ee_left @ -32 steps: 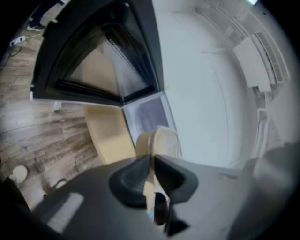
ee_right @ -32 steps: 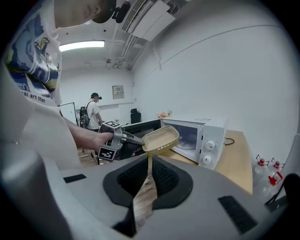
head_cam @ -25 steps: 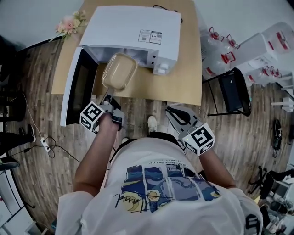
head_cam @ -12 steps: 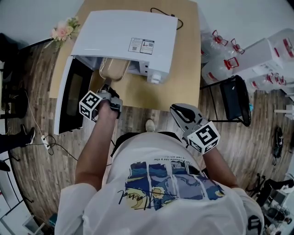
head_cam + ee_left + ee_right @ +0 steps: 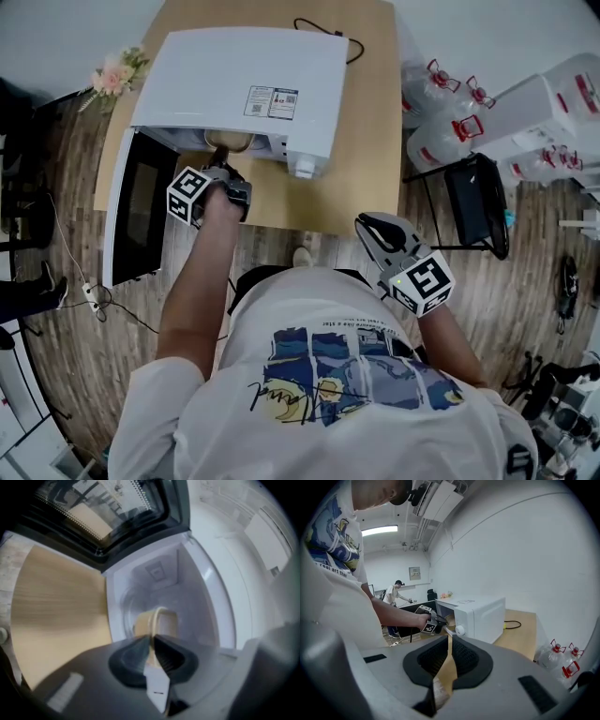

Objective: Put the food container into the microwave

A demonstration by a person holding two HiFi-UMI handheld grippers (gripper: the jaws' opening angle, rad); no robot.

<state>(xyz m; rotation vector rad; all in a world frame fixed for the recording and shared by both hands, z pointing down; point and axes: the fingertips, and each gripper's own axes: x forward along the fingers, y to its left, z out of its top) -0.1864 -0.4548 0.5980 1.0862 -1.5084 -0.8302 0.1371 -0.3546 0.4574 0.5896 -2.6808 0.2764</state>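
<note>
The beige food container (image 5: 229,142) pokes out from under the top of the white microwave (image 5: 239,80), most of it inside the cavity. My left gripper (image 5: 221,174) is at the opening and shut on the container's near rim. In the left gripper view the container (image 5: 158,621) hangs edge-on inside the white cavity (image 5: 197,592), past the left gripper (image 5: 152,638). The microwave door (image 5: 141,202) is swung open to the left. My right gripper (image 5: 367,228) is held back near my waist, shut and empty; the right gripper (image 5: 449,641) faces the microwave (image 5: 480,613).
The microwave stands on a wooden table (image 5: 361,159), with its cable (image 5: 323,28) at the back. Pink flowers (image 5: 112,75) sit at the table's left corner. A black chair (image 5: 478,192) and several water bottles (image 5: 450,131) stand to the right. Another person (image 5: 396,592) is far off.
My left gripper has carried the container forward from in front of the open microwave into its cavity. The right gripper has barely moved.
</note>
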